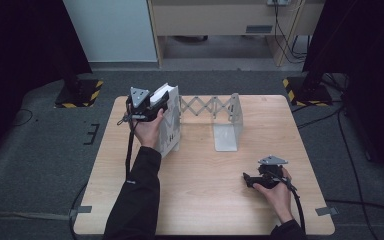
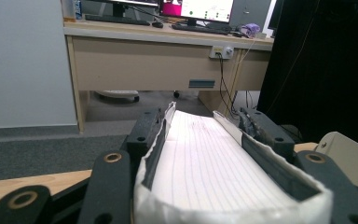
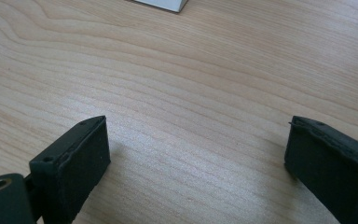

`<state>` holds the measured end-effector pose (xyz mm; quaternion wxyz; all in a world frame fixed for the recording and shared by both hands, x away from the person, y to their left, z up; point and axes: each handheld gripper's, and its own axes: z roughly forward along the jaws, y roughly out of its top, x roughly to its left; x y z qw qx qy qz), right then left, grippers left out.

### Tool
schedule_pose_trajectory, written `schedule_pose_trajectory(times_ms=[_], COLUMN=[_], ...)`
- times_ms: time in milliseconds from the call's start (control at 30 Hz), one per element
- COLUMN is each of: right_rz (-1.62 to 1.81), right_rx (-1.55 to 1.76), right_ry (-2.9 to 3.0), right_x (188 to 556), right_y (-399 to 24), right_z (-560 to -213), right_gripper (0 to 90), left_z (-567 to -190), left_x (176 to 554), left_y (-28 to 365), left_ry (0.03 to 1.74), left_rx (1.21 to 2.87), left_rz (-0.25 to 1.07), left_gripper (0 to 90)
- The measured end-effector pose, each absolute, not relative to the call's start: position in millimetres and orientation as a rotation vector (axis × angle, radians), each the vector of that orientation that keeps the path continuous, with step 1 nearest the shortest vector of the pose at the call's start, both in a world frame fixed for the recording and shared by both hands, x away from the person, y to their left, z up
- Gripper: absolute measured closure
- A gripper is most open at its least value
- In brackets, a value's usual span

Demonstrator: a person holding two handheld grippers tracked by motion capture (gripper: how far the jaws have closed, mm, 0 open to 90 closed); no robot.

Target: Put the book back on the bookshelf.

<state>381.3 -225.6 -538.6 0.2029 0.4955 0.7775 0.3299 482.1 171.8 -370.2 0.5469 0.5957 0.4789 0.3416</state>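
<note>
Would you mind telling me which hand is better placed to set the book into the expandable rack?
Left. The left hand-held gripper is shut on the book right beside the rack; the right hand-held gripper rests open near the table front.

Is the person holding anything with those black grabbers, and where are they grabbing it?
The left gripper is shut on a white book, squeezing its top edge, page side up. The right gripper is open over the table, holding nothing.

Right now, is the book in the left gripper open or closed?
Closed. In the left gripper view the jaws of the left gripper squeeze the book from both sides, pages pressed together.
</note>
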Motion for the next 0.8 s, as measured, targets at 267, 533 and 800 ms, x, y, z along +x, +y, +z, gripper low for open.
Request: schedule_pose_trajectory(times_ms=[267,533,800], right_rz=[0.921,0.923,0.92], right_rx=[1.385,1.38,1.381], right_ry=[2.171,2.171,2.173], right_x=[381.3,381.5,381.4], right_y=[-225.5,-225.7,-225.7], right_z=[-538.5,-538.7,-538.6], right_gripper=[6.8,6.7,6.7], left_z=[-385.6,-387.8,-384.0], left_x=[483.3,477.1,458.4], left_y=[165.7,169.5,188.2], left_ry=[1.141,1.121,1.137], left_rx=[1.464,1.489,1.561], left_rz=[0.809,0.79,0.713], left_gripper=[50.1,49.8,50.4])
